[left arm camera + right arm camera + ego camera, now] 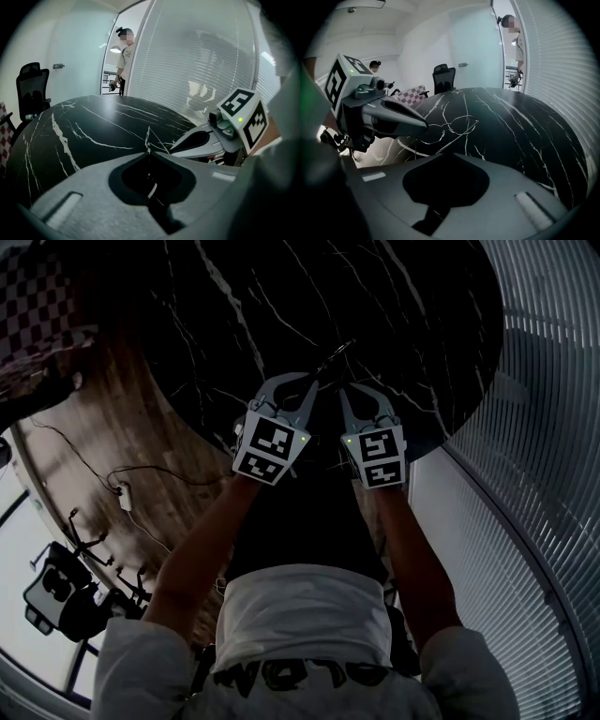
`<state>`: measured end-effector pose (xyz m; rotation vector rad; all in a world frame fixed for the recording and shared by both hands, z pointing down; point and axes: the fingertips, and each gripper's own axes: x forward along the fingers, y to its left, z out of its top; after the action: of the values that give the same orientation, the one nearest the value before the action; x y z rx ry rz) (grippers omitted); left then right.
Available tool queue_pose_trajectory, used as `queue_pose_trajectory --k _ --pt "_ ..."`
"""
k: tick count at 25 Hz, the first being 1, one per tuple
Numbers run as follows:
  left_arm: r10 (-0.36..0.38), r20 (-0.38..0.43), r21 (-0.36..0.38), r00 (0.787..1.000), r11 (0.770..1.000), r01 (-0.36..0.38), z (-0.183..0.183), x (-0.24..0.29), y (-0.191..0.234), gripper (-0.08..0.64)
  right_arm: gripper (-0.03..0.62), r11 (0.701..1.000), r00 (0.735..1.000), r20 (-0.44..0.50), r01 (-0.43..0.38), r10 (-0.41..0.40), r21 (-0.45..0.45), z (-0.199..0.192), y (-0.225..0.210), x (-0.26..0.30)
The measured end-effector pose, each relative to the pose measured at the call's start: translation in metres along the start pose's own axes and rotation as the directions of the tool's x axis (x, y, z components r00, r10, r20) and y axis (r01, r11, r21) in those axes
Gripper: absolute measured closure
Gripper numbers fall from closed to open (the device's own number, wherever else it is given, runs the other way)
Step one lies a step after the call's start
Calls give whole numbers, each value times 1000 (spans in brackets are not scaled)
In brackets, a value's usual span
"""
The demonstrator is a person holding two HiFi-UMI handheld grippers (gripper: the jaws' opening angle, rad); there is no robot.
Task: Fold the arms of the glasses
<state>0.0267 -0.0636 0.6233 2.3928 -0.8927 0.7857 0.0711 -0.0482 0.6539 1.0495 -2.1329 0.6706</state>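
Thin wire-framed glasses hang just above the black marble table. My left gripper is shut on them near one lens. In the left gripper view a fine wire of the frame sticks up from the closed tips. In the right gripper view the left gripper reaches in from the left, and one arm of the glasses slants down toward the near edge. My right gripper sits close beside the left one. It is shut, with nothing visible between its tips. The glasses are barely visible in the head view.
The round table's near edge runs under both grippers. A glass wall with blinds lies to the right. A black office chair and a checkered seat stand beyond the table. A person stands in a doorway. Cables lie on the floor.
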Motion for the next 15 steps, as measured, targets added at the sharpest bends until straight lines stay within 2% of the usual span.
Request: queue_pose_trajectory --k 10,15 --pt "-40 -7 17 999 999 40 -2 2 -21 552 589 1000 1000 14 -28 28 -11 9 18 8" --pt "-23 -10 12 1000 1000 23 -3 1 -18 552 589 1000 1000 18 -12 12 -15 9 14 1"
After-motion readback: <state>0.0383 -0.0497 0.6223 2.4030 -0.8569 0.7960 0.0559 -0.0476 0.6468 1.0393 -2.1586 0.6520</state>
